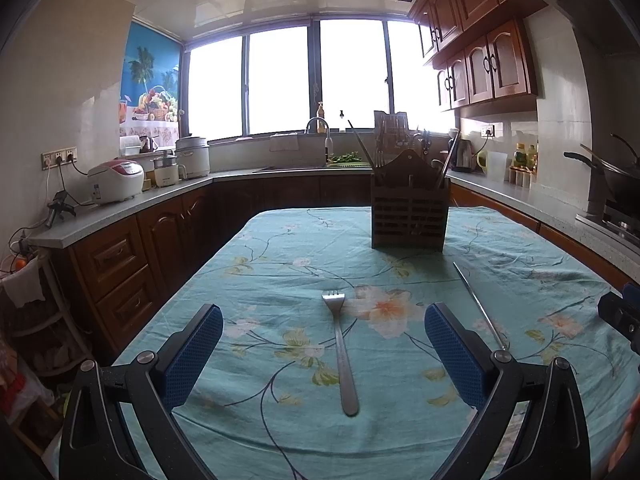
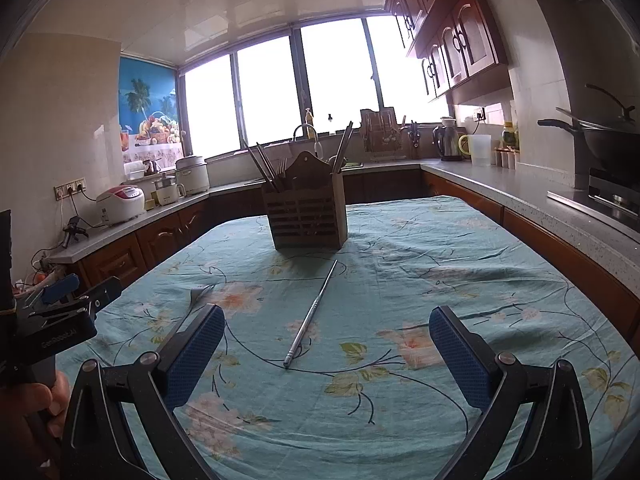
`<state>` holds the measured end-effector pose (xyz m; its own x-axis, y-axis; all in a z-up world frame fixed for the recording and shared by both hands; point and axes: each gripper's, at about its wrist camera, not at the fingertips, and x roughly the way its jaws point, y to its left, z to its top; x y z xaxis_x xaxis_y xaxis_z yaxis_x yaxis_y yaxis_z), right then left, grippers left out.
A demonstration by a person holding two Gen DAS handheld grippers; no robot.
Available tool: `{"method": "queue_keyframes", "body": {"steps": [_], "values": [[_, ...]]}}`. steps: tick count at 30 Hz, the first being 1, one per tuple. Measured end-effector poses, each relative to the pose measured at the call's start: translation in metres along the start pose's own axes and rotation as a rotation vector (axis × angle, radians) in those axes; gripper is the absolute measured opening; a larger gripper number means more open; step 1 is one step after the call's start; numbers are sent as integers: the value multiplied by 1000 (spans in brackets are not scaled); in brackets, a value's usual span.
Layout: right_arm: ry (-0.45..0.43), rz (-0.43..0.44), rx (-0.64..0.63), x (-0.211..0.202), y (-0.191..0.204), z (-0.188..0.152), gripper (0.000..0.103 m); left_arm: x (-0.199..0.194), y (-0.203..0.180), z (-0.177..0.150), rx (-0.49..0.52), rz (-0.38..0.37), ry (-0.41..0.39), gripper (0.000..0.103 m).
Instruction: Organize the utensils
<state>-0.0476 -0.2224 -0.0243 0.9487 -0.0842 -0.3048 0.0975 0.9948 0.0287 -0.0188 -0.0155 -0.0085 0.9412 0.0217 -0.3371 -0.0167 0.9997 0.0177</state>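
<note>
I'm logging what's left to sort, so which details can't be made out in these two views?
- Utensil holder contents: both views show only sticking-up handles; the slatted walls hide the rest, so no count.
- Fork: in the right wrist view its handle is hidden behind the right gripper's left finger.
- Chopstick: its near end is hidden behind the left gripper's right finger in the left wrist view.

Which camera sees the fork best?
The left wrist view: the whole fork lies flat between the open left gripper fingers. The right wrist view shows only its tines; a finger hides the rest.
</note>
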Motion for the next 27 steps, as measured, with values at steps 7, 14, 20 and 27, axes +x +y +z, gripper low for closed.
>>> {"method": "queue_keyframes", "body": {"steps": [7, 14, 20, 27], "values": [[-10, 0, 1, -2, -2, 0, 103, -1, -3, -2, 9, 0, -9, 102], [-16, 6, -4, -2, -2, 2, 103, -2, -3, -2, 5, 1, -7, 102], [-21, 9, -2, -3, -3, 3, 103, -3, -4, -1, 8, -5, -8, 102], [-22, 14, -1, -4, -2, 4, 103, -4, -5, -1, 9, -8, -12, 102]]}}
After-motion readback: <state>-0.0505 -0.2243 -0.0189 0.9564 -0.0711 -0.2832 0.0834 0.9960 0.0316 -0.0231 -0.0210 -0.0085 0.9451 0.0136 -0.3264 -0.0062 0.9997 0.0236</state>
